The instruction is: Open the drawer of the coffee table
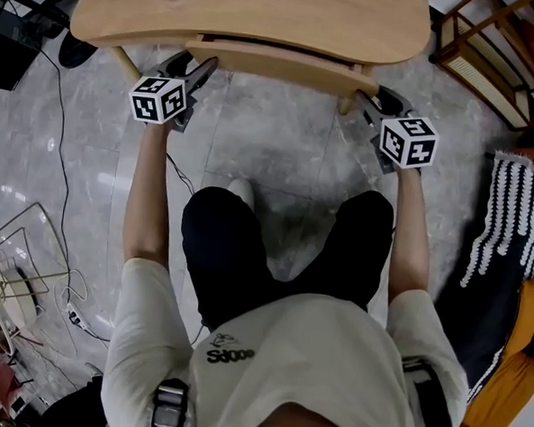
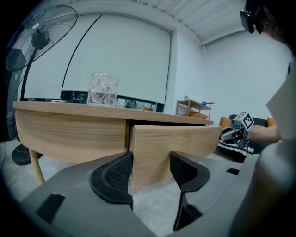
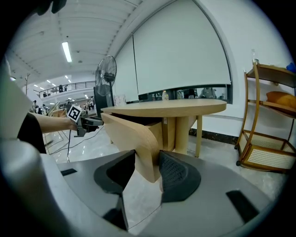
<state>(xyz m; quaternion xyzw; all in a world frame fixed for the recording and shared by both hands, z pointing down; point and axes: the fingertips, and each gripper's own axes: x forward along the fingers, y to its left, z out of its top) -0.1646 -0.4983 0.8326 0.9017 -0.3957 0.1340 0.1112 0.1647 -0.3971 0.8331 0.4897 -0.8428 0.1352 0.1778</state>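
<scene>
Drawer (image 2: 175, 143) sits under the near edge of the low wooden worktop (image 1: 261, 14), midway along it. Its curved wooden front stands a little proud of the apron, with a dark gap above and behind. Judged slightly out, far from open.

Person stands at the near edge, arms straight out, one tool at each end of the drawer front. No handle visible, which likely explains pinching the panel ends instead.

Left tool (image 1: 197, 66): at the left end of the front. Its own view shows the jaws standing apart around that end. Wood fills the space between them, and the pad on the left lies close against the panel's end. The other jaw is not plainly pressing. Read as not yet clamped.

Right tool (image 3: 148, 157): at the right end. Panel seen edge-on, jaws drawn in against both faces of the wood. Read as clamped on the drawer.

Both tools point slightly downward and level with each other. A grip at both ends should keep the pull square so the drawer does not skew on its runners.

Glass jar (image 2: 103, 90) stands on the worktop toward its left end, behind the drawer line. A jerky pull could shake it.

Floor (image 1: 280, 146) between person and worktop gives room to draw back.

Next, as judged: left tool needs to close on the wood, then both pull evenly toward the body.
</scene>
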